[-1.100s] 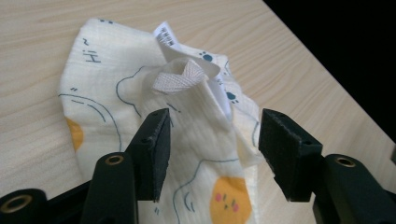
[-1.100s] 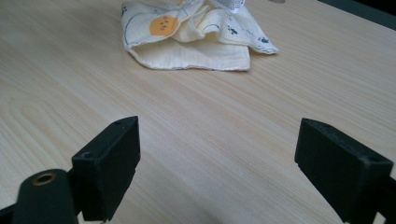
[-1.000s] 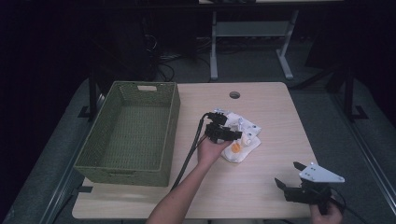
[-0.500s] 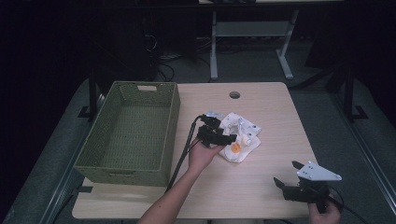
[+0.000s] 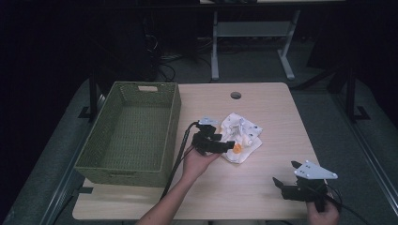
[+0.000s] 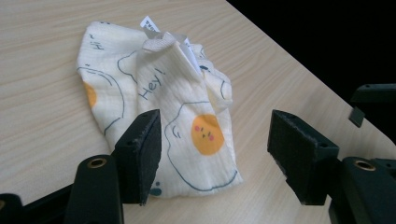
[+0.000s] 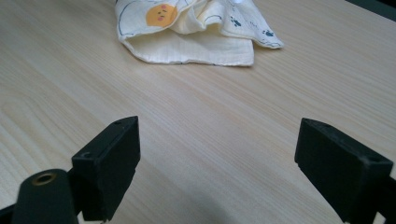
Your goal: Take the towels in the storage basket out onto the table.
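A crumpled white cloth printed with fried eggs and "Hey!" lies mid-table. My left gripper sits low at the cloth's left edge, pointing right at it. In the left gripper view it is open, its jaws standing either side of the cloth's near end without closing on it. My right gripper is near the table's front right corner, well apart from the cloth. In the right gripper view it is open over bare wood, and the cloth lies farther ahead.
A deep green woven basket stands on the left part of the table, close to my left hand. A round cable hole is at the table's back edge. The table's right edge drops to dark floor.
My left gripper has drawn back a little toward the front left, from over the cloth to its left edge. The right gripper has barely moved.
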Motion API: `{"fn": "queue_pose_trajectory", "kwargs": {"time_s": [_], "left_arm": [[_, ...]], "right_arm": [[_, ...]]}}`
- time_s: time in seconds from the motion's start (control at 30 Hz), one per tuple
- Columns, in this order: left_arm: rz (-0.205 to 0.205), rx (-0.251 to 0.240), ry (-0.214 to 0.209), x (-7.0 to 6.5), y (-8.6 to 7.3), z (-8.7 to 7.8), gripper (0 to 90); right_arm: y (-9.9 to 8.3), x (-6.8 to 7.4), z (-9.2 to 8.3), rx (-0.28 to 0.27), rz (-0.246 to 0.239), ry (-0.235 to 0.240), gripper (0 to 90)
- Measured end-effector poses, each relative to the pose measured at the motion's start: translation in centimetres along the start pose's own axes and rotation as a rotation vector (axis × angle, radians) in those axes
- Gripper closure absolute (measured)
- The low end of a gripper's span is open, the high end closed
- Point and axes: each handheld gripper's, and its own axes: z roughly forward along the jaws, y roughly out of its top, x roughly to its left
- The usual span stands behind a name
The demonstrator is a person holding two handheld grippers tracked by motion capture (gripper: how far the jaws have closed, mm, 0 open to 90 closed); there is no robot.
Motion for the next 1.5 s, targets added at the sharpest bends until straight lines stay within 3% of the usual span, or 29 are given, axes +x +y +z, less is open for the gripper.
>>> {"fn": "queue_pose_trajectory", "kwargs": {"time_s": [0.1,0.3,0.4,0.47,0.8,1.17,1.37,1.5], "left_arm": [[-0.007,-0.007,-0.016,0.0,-0.4,-0.4,33.4],[0.021,-0.007,-0.025,-0.5,-1.3,-1.2,31.4],[0.01,-0.002,-0.037,-0.8,-1.7,-1.3,30.1],[0.025,0.004,-0.033,-0.9,-2.1,-1.6,29.7],[0.013,0.007,-0.032,-0.6,-3.6,-2.5,29.2],[0.033,0.013,-0.035,-1.1,-5.2,-3.4,28.7],[0.021,0.019,-0.073,-1.2,-6.5,-3.8,28.7],[0.024,0.016,-0.074,-1.2,-7.2,-4.3,28.7]], "right_arm": [[0.0,0.0,0.1,0.003,-0.004,0.0,13.9],[0.1,0.0,0.2,0.007,-0.006,-0.001,13.9],[0.1,0.1,0.2,0.009,-0.007,0.0,13.9],[0.1,0.1,0.2,0.008,-0.012,0.001,13.9],[0.2,0.3,0.4,0.014,-0.02,0.001,13.9],[0.3,0.4,0.6,0.025,-0.023,-0.002,13.9],[0.2,0.3,0.6,0.022,-0.015,-0.002,13.9],[0.1,0.3,0.6,0.02,-0.014,-0.001,13.9]]}}
